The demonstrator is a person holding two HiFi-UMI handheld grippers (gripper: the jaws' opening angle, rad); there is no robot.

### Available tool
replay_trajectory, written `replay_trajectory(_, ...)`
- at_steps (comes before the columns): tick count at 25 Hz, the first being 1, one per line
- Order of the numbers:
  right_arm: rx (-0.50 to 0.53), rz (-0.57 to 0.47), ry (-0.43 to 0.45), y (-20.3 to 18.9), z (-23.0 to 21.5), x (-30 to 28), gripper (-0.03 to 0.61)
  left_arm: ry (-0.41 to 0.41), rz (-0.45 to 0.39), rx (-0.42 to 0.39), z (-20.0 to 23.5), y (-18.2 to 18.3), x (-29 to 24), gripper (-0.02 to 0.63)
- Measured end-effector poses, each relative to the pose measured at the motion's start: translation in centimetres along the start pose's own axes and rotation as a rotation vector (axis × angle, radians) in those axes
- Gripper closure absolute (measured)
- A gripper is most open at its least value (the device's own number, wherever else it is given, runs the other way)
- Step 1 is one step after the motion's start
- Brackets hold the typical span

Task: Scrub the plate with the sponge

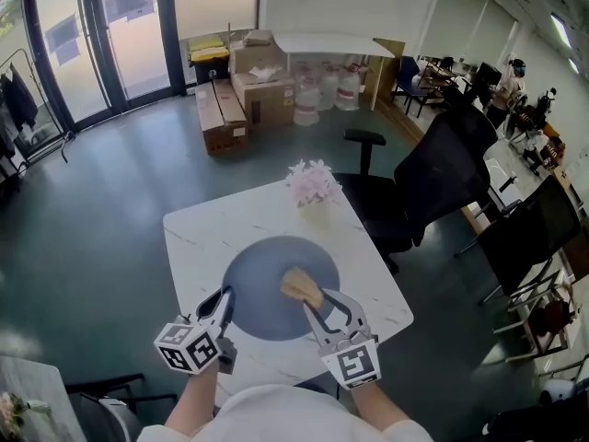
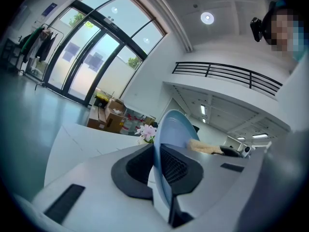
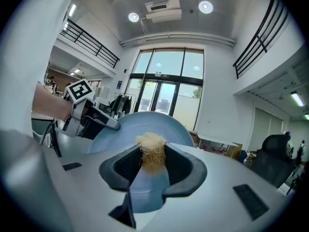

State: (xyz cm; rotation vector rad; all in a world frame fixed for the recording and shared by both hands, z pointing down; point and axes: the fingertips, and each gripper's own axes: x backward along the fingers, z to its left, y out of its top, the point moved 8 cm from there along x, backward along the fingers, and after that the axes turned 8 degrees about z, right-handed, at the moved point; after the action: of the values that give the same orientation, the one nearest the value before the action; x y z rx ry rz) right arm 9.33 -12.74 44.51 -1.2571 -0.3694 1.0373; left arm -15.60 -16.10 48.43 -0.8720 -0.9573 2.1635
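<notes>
Seen from above, a white marble table (image 1: 198,238) stands on a dark green floor (image 1: 92,210), with a round blue-grey plate (image 1: 262,279) lying flat near its middle. The person's left claw (image 1: 224,298) is closed tight on the plate's left rim. From its own camera the two dark pads pinch the thin blue edge between them, and the plate rises beyond the jaws. The right claw (image 1: 318,300) sits at the plate's near right side and is clamped on a tan, stringy sponge (image 1: 300,286), which rests on the plate's surface right of centre. From that claw's camera the fibrous clump is squeezed between both pads, with the blue plate just behind and beneath it, and the left claw shows at the plate's left edge. Each claw carries a cube with black and white square markers. At the far edge of the table, beyond the plate and apart from it, is a bunch of pale pink flowers (image 1: 311,182). A black office chair (image 1: 433,178) stands just beside the table on the right. Further back on the floor sit cardboard boxes (image 1: 262,90), near tall glass doors (image 1: 92,35)
</notes>
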Motion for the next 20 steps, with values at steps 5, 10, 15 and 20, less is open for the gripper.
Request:
replay_trajectory(5,-0.009,0.079,0.084,-1.7,2.3,0.8,0.439,0.003,-0.012,0.012,0.4,0.4,-0.3,0.571)
replay_trajectory(10,-0.012,0.026,0.195,0.0,5.6,-1.1,0.439,-0.013,0.005,-0.011,-0.3,0.0,-0.5,0.571)
replay_trajectory(15,0.019,-0.031,0.131,1.8,3.2,-2.1,0.439,-0.027,0.016,-0.016,-1.2,-0.8,-0.4,0.571)
replay_trajectory(20,-0.028,0.003,0.010,0.6,-0.2,-0.8,0.439,-0.028,0.002,0.008,-0.9,-0.3,0.0,0.571)
